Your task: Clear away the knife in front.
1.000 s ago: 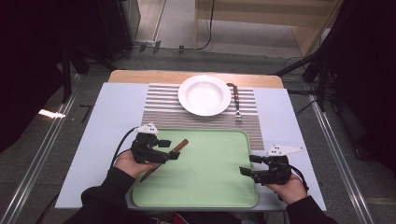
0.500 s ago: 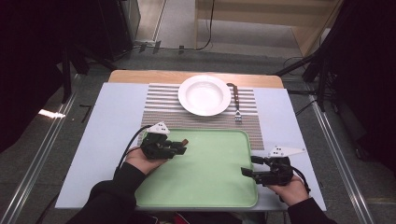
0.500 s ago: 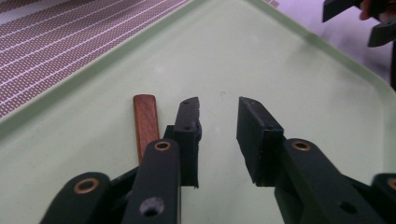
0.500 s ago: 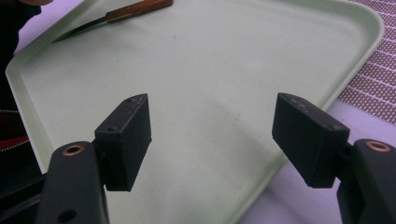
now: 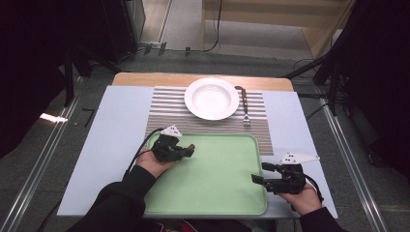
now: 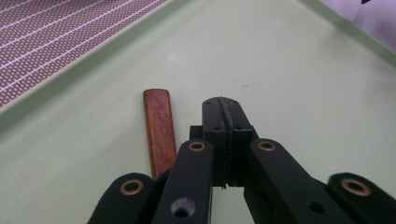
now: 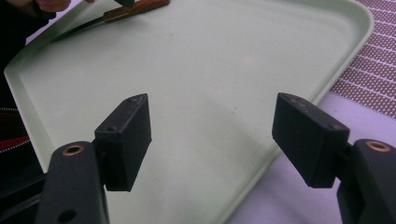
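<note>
Jaws of left gripper (image 6: pixel 223 121) closed, low over tray (image 6: pixel 299 93), beside wooden handle (image 6: pixel 159 130)

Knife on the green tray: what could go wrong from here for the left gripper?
1. The left gripper has just been closing and its jaws meet with nothing between them. The knife handle lies beside them, so a lift now would likely leave the knife behind.
2. The handle lies flat on the tray. A second try may just push it along instead of gripping it.
</note>
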A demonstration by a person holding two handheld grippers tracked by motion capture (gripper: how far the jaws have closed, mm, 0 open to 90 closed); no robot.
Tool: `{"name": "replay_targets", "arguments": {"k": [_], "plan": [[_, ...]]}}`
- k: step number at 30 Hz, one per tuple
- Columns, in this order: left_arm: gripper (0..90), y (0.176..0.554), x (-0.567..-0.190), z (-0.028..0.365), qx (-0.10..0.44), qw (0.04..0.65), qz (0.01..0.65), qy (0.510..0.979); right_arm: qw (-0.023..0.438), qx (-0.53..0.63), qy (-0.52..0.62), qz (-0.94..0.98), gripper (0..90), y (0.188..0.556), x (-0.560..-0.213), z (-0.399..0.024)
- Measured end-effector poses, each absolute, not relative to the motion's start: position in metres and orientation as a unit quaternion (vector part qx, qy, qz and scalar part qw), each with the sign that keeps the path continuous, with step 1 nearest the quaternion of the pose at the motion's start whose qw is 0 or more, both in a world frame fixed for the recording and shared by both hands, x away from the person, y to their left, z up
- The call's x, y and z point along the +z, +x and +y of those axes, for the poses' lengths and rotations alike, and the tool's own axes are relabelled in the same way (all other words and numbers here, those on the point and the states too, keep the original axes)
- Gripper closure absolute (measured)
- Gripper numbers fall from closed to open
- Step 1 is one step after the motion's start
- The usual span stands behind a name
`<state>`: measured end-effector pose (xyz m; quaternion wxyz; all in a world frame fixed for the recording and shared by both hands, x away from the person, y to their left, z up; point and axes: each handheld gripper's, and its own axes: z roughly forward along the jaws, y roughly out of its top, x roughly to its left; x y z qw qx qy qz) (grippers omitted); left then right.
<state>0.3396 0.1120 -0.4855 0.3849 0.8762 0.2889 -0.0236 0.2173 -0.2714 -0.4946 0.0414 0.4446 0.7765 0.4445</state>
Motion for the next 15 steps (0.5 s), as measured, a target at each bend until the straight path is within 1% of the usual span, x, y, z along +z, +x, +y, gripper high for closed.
{"name": "replay_targets", "arguments": {"k": [11, 15], "plan": [[89.4, 0.3478, -0.4914, 0.1173, -0.016, 0.369, 0.31, 0.876, 0.041, 0.444, 0.445, 0.777, 27.2, 0.2172, -0.4946, -0.2714], [89.4, 0.3502, -0.4921, 0.1189, -0.025, 0.378, 0.315, 0.87, 0.04, 0.444, 0.443, 0.778, 27.2, 0.2169, -0.4945, -0.271]]}}
